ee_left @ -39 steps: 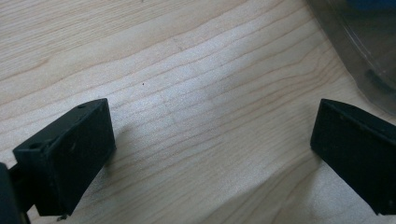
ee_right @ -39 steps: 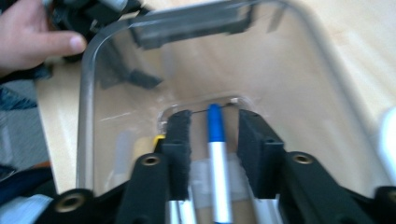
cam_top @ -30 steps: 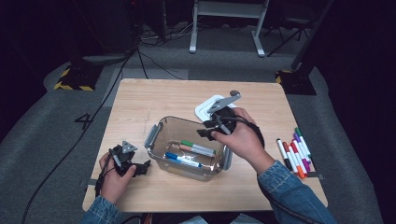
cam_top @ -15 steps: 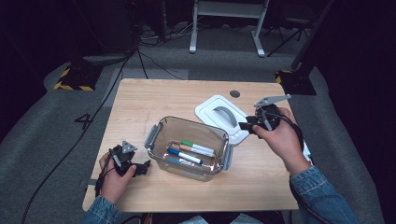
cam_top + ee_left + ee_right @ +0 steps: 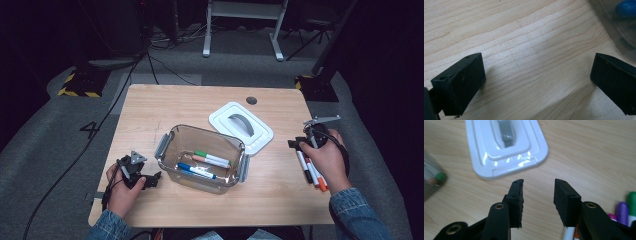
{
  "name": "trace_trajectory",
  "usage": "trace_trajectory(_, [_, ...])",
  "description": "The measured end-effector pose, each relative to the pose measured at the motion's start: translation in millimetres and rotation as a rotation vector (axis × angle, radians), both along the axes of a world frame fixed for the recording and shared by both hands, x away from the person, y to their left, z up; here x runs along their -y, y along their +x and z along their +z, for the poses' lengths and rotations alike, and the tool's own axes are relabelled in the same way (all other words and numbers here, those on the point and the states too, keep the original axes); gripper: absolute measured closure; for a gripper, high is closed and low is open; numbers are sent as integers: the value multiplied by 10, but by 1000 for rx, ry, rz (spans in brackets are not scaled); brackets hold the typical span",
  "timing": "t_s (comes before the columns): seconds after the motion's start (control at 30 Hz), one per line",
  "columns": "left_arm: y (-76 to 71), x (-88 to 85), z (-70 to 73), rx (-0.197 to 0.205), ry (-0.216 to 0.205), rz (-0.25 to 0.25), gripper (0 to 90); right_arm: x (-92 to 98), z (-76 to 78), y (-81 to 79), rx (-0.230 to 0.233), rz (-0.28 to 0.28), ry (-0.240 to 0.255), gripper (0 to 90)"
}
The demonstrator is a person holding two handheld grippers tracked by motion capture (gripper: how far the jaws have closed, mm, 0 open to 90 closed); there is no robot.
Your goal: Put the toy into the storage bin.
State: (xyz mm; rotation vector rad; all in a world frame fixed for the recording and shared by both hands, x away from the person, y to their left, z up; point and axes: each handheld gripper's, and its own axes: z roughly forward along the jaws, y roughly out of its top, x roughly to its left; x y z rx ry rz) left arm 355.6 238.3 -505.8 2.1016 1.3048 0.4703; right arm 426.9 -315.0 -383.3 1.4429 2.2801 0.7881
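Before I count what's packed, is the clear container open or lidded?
Open. The clear container has no lid on; its white lid lies flat on the table behind it, and markers show inside.

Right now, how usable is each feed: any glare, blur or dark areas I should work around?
High view: the table is evenly lit, the room behind nearly black. Right gripper view: bright glare streaks on the white lid, and the container's corner at the left edge is blurred. Left gripper view: wood grain sharp, a soft shadow between the jaws, the clear container blurred at top right.
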Motion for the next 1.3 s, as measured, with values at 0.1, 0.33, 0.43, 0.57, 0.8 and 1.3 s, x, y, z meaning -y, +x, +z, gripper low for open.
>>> trace_trajectory(0.1, [0, 0, 0, 0, 0, 0, 1, 149, -167, 5, -28, -42, -20, 605])
trace_trajectory(0.33, [0, 0, 0, 0, 0, 0, 1, 316, -383, 12, -77, -96, -39, 611])
trace_trajectory(0.43, [0, 0, 0, 0, 0, 0, 2, 385, -479, 22, -99, -118, -45, 617])
trace_trajectory(0.57, [0, 0, 0, 0, 1, 0, 2, 452, -631, 49, -130, -140, -52, 625])
trace_trajectory(0.8, [0, 0, 0, 0, 0, 0, 2, 465, -744, 99, -162, -159, -33, 648])
trace_trajectory(1.3, [0, 0, 0, 0, 0, 0, 2, 287, -835, 173, -217, -184, -89, 769])
